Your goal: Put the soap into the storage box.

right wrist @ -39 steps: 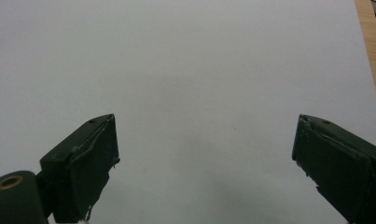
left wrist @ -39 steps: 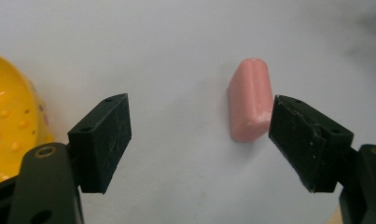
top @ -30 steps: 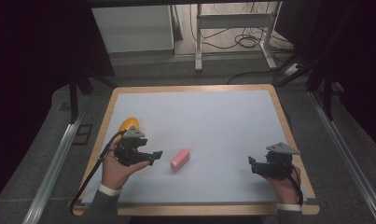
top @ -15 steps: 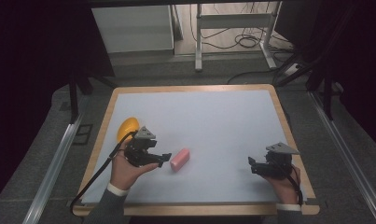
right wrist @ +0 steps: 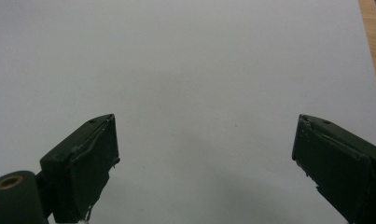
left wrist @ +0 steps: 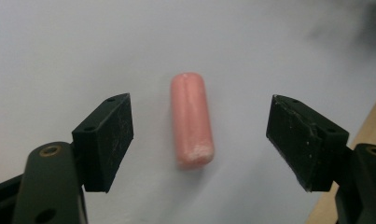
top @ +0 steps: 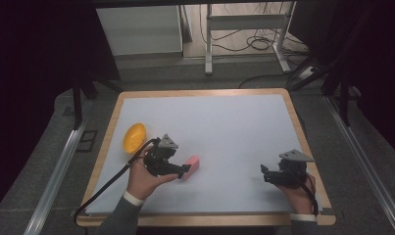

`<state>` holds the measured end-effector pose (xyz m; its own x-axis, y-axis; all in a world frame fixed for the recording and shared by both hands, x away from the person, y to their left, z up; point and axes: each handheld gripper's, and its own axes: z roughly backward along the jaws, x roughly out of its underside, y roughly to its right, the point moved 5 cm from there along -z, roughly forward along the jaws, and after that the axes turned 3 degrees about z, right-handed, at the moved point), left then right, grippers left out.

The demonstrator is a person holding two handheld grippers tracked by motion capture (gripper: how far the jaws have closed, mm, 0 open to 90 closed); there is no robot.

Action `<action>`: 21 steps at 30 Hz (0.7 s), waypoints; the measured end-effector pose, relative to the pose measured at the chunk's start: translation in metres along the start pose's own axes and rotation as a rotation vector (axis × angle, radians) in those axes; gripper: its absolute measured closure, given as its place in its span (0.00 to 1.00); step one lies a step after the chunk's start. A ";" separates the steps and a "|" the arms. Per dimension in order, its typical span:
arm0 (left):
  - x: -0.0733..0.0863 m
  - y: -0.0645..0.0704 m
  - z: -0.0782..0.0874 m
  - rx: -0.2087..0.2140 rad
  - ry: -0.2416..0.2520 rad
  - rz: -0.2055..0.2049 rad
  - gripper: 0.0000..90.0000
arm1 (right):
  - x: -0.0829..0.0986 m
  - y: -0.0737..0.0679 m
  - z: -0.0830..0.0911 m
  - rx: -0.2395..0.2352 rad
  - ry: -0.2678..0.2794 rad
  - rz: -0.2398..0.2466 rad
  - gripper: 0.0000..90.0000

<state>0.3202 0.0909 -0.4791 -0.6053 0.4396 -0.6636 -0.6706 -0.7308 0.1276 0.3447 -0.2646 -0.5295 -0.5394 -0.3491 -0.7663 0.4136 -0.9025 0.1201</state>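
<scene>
High view: the desk [top: 224,122] is a pale sheet in a wooden frame, and the person's hands come in from its near edge. The left gripper [top: 184,169] sits at near left, its tip right at the pink cylinder [top: 192,164], which lies on the sheet a little left of centre. An orange bowl [top: 135,137] rests to the left, slightly farther off, close to the left frame and apart from the cylinder. The right gripper [top: 264,175] is held low at near right, well apart from everything, pointing left over bare sheet.

Left gripper view: the pink cylinder [left wrist: 191,119] lies flat on the sheet, its long axis running away from the camera, centred between the two black fingers [left wrist: 106,140]. They are spread wide, with clear sheet on both sides of the cylinder; neither touches it. The wooden frame shows at bottom right.

Right gripper view: the right gripper [right wrist: 204,172] has its fingers [right wrist: 83,163] spread wide over bare sheet, with nothing between them; a strip of wooden frame shows at top right.

The step in hand looks like the approach to grasping the cylinder with the left gripper. The next move calls for easing forward and down until the fingers flank its middle, then closing across its short width; the bowl seems the likely place for it.
</scene>
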 end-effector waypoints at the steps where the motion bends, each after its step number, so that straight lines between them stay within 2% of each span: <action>1: 0.001 0.000 -0.002 -0.004 -0.009 0.003 0.26 | 0.000 0.000 0.000 0.002 0.000 0.000 0.08; 9: 0.000 0.000 -0.008 -0.008 -0.031 0.004 0.26 | 0.000 0.000 -0.001 0.002 -0.004 0.002 0.07; 13: -0.006 0.006 -0.010 -0.011 -0.047 -0.028 0.26 | 0.000 -0.001 -0.001 0.001 -0.008 0.003 0.07; 14: -0.008 0.007 -0.011 -0.007 -0.051 -0.028 0.26 | 0.000 -0.002 -0.001 0.000 -0.008 0.005 0.08; 16: -0.009 0.006 -0.019 -0.024 -0.079 -0.026 0.27 | 0.000 -0.003 -0.001 -0.001 -0.007 0.008 0.07; 19: -0.009 0.006 -0.023 -0.020 -0.090 -0.029 0.27 | 0.000 -0.003 -0.001 -0.001 -0.008 0.008 0.07; 21: -0.008 0.005 -0.033 -0.030 -0.114 -0.025 0.27 | 0.001 -0.002 -0.002 0.001 -0.011 0.006 0.07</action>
<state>0.3364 0.0663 -0.4975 -0.6346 0.5127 -0.5783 -0.6737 -0.7337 0.0888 0.3450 -0.2629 -0.5316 -0.5447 -0.3576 -0.7585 0.4162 -0.9005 0.1257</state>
